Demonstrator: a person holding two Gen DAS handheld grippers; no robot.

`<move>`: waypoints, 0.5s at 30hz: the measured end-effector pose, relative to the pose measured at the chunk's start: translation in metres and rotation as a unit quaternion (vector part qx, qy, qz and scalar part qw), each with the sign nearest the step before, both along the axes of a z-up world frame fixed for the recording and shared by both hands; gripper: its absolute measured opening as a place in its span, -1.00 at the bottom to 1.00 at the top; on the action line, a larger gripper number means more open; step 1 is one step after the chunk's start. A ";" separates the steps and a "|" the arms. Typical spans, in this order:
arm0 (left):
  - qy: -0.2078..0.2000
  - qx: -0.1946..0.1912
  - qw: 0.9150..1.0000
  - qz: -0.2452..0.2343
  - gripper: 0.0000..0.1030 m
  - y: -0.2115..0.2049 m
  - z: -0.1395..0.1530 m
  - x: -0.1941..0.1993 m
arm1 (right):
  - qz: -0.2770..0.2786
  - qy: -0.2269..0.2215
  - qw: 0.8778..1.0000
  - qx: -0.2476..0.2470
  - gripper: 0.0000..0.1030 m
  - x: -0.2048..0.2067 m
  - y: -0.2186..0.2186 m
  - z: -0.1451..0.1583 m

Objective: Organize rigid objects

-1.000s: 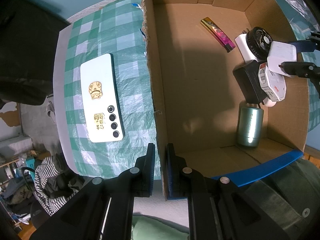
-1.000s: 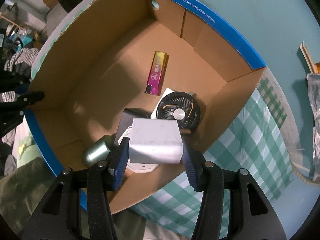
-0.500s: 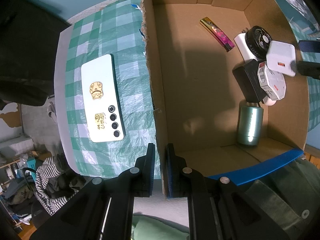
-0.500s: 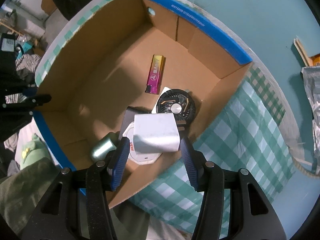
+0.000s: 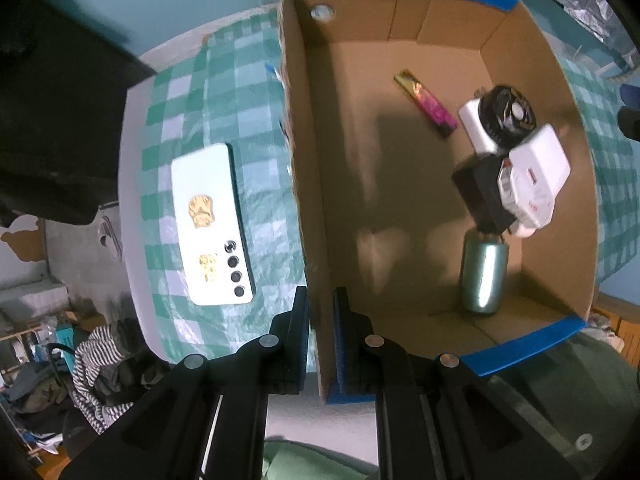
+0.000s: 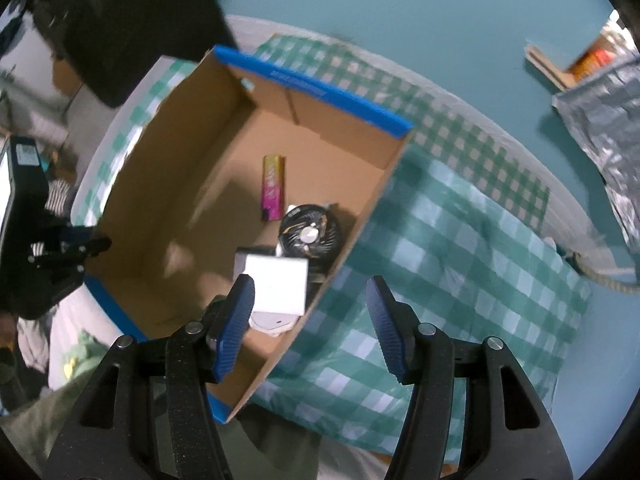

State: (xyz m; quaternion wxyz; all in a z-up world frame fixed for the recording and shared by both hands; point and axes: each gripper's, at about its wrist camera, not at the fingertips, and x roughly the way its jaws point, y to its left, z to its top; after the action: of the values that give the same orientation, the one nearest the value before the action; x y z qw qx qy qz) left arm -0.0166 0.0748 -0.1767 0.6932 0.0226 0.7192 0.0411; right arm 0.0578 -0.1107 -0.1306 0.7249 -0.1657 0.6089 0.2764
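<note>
An open cardboard box (image 5: 312,184) with blue-taped rims stands on the green checked cloth. My left gripper (image 5: 321,320) is shut on its near left wall. Inside lie a white charger block (image 5: 540,156), a black fan (image 5: 508,120), a black adapter (image 5: 478,192), a silver-green can (image 5: 482,276) and a pink-gold lighter (image 5: 426,102). My right gripper (image 6: 310,312) is open and empty, above the box's right wall (image 6: 352,248), with the white charger (image 6: 278,288) below it in the box. A white phone (image 5: 212,224) lies face down on the cloth left of the box.
The checked cloth (image 6: 460,248) spreads right of the box over a teal surface. A silver foil bag (image 6: 600,112) and a rope (image 6: 608,280) lie at the far right. Clothes and clutter (image 5: 92,368) sit beyond the table's left edge.
My right gripper has opened and let go of the white charger, which now rests in the box on the other items. The right gripper has pulled back up and to the right.
</note>
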 end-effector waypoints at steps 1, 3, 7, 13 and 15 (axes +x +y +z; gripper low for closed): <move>-0.005 -0.001 1.000 0.004 -0.78 0.000 0.004 0.003 | -0.012 -0.006 1.000 0.003 0.14 0.001 -0.004 0.006; -0.014 -0.002 1.000 0.011 -0.73 0.001 0.011 0.007 | -0.026 -0.017 0.999 0.009 0.17 0.002 -0.008 0.015; -0.042 -0.009 0.999 0.015 -0.60 -0.003 0.033 0.015 | -0.061 -0.049 0.997 0.016 0.29 0.004 -0.020 0.036; -0.103 -0.015 0.994 0.019 -0.11 -0.011 0.073 0.025 | -0.110 -0.090 0.989 0.041 0.29 0.007 -0.041 0.066; -0.126 -0.011 0.992 0.022 0.17 -0.013 0.087 0.027 | -0.122 -0.101 0.986 0.042 0.29 0.008 -0.046 0.074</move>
State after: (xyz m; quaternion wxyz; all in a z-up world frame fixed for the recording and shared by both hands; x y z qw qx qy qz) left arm 0.0109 0.0618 -0.0901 0.7777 -0.0064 0.6265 0.0509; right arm 0.0663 -0.1568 -0.0570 0.8172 -0.0867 0.5360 0.1931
